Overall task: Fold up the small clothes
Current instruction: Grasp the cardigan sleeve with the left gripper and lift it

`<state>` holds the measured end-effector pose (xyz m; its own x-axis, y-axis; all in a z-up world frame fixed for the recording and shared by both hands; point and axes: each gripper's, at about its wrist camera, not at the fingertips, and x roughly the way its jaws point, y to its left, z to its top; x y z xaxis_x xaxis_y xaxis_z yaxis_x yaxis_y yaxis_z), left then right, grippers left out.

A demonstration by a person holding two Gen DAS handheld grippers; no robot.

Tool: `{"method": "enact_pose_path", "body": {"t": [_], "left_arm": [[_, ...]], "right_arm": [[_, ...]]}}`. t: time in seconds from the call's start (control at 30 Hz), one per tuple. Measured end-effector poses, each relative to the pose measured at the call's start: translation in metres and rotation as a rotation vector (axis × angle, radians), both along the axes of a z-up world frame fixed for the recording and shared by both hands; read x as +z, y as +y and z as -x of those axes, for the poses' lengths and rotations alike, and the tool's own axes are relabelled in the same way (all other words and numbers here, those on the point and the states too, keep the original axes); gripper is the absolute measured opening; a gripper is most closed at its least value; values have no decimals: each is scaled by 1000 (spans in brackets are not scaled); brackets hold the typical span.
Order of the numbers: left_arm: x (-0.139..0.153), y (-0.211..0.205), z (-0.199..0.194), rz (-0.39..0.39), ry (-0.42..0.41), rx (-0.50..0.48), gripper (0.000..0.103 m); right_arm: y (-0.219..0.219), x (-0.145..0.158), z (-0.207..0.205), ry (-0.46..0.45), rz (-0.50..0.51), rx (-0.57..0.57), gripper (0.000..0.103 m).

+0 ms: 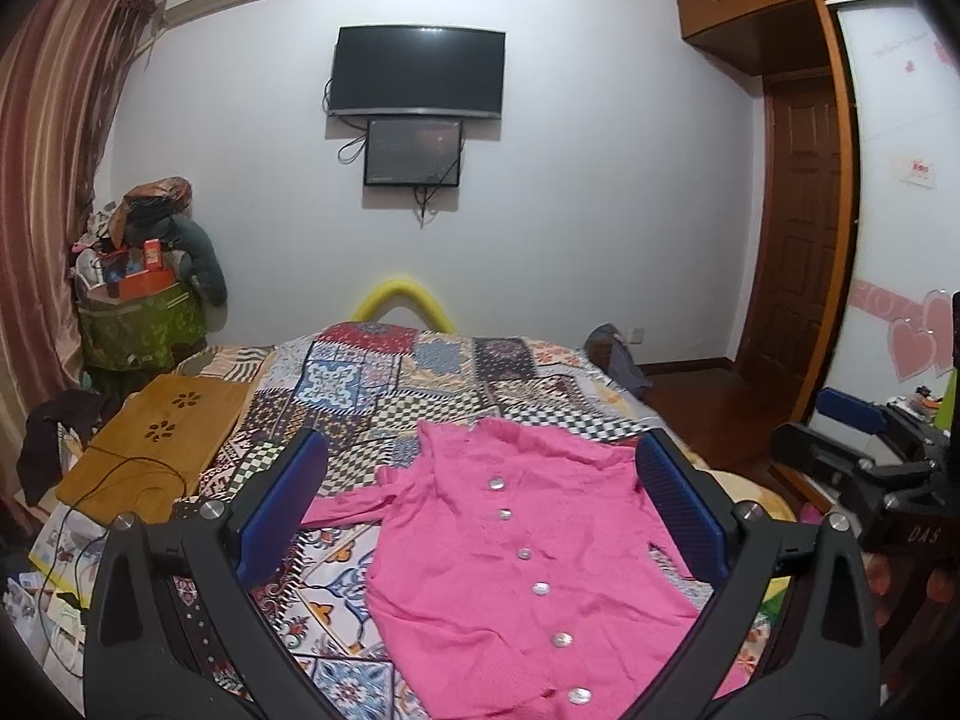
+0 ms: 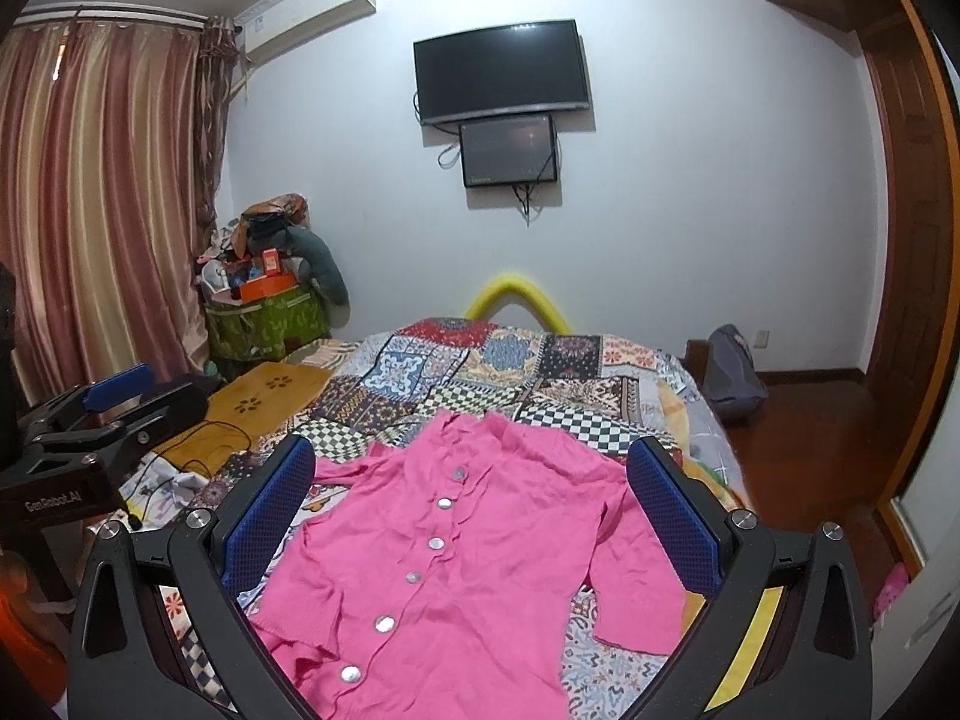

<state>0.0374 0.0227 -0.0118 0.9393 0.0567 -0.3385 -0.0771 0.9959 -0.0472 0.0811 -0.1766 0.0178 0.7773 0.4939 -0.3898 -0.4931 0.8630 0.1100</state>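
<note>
A small pink buttoned cardigan [image 1: 510, 558] lies spread front-up on the patchwork bedspread [image 1: 384, 384], collar toward the far wall, a row of silver buttons down its middle. It also shows in the right wrist view [image 2: 456, 552], with its sleeves out to the sides. My left gripper [image 1: 480, 498] is open and empty, held above the cardigan, its blue pads [image 1: 282, 504] wide apart. My right gripper [image 2: 474, 504] is open and empty above the cardigan too. Each gripper shows at the edge of the other's view: the right gripper [image 1: 864, 450] and the left gripper [image 2: 114, 408].
A wooden lap tray [image 1: 150, 450] with a black cable lies on the bed's left side. A green bin piled with things [image 1: 144, 306] stands by the curtains. A grey bag [image 2: 729, 378] sits on the floor at the bed's far right. A TV [image 1: 420, 69] hangs on the wall.
</note>
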Motion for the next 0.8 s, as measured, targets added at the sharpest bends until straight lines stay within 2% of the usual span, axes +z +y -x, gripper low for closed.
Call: {"method": "enact_pose_path", "body": {"t": [0.23,0.3,0.37,0.5,0.53,0.57,0.67,0.8], "left_arm": [[-15,38,-45,-32,56,82,103],[-22,52,-61,-27,90,103,103],[-31,68,-78,-13,142,113,103],[-56,105,-110,28,241,162,103],[-62,113,-116,40,262,172,103],[-68,121,-122,52,283,184,100],[-91,148,-138,95,356,227,92],[-126,183,-153,197,466,260,82]], "right_arm": [[8,-7,-42,46,33,2,103],[12,-9,-50,52,42,8,99],[15,-13,-60,72,50,19,89],[23,-24,-82,111,77,34,79],[25,-28,-87,120,85,37,74],[26,-31,-93,129,91,41,69],[31,-44,-111,163,119,55,63],[36,-63,-136,219,148,64,60]]}}
